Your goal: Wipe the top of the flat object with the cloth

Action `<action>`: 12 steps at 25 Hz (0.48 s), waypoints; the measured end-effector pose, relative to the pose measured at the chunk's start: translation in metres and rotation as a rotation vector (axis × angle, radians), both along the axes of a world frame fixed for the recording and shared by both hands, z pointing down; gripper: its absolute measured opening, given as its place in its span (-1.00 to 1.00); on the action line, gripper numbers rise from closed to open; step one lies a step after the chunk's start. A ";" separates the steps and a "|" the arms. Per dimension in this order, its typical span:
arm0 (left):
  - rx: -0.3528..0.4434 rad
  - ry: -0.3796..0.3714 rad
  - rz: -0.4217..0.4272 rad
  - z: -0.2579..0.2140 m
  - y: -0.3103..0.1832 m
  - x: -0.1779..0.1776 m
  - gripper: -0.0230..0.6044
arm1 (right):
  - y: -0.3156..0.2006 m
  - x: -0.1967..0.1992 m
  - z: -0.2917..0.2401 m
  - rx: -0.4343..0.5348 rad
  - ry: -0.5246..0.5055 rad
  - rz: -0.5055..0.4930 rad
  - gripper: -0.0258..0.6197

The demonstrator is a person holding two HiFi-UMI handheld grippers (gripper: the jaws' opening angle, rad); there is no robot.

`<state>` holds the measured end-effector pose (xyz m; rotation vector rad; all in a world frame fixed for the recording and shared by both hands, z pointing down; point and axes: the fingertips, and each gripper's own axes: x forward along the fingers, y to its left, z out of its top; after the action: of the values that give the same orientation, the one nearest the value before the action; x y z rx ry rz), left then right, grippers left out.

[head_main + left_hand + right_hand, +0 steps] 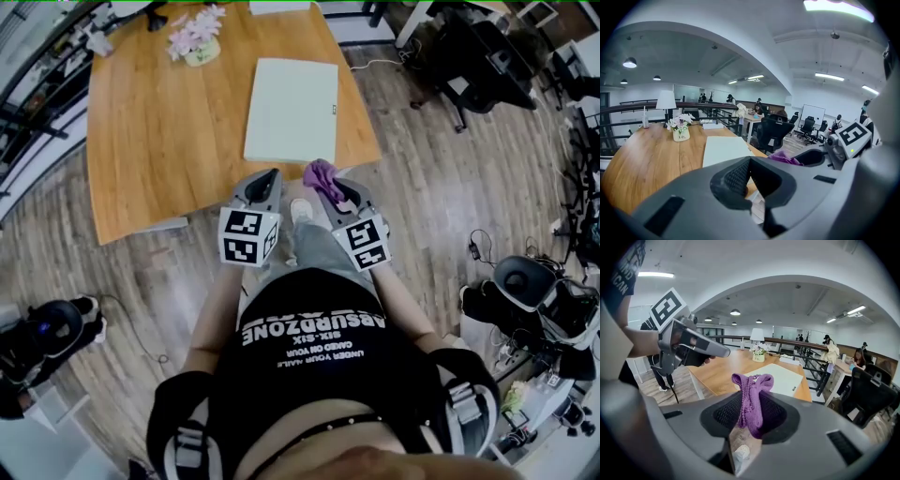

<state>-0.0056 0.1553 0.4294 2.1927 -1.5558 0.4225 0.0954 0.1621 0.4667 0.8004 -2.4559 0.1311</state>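
Observation:
The flat white object (291, 110) (724, 149) (780, 378) lies on the wooden table (159, 141) near its right edge. A purple cloth (322, 174) (752, 399) is pinched in my right gripper (330, 187) (751, 411), which is shut on it, and the cloth sticks up past the jaw tips. My left gripper (269, 180) (751, 164) hangs beside it, shut and holding nothing. Both grippers hover just off the table's near edge, short of the white object, not touching it. In the left gripper view the cloth (785, 158) shows to the right.
A small pot of pink flowers (199, 37) (680, 129) stands at the table's far side. Black office chairs (469, 56) sit on the wooden floor to the right. Bags and gear (534, 300) lie on the floor at my right, more gear (42, 337) at my left.

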 end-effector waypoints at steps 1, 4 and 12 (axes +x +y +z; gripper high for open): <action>-0.012 -0.007 0.004 0.005 -0.011 -0.004 -0.88 | -0.012 -0.002 0.005 -0.005 0.011 -0.001 -0.54; -0.046 -0.028 0.006 0.017 -0.038 -0.016 -0.89 | -0.038 -0.006 0.016 -0.020 0.044 -0.009 -0.54; -0.157 -0.004 -0.022 0.053 -0.085 -0.035 -0.89 | -0.080 -0.013 0.044 -0.080 0.112 -0.055 -0.54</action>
<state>-0.0407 0.0703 0.4827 2.0554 -1.4941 0.5239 0.0820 0.0818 0.5109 0.6866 -2.3487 0.1590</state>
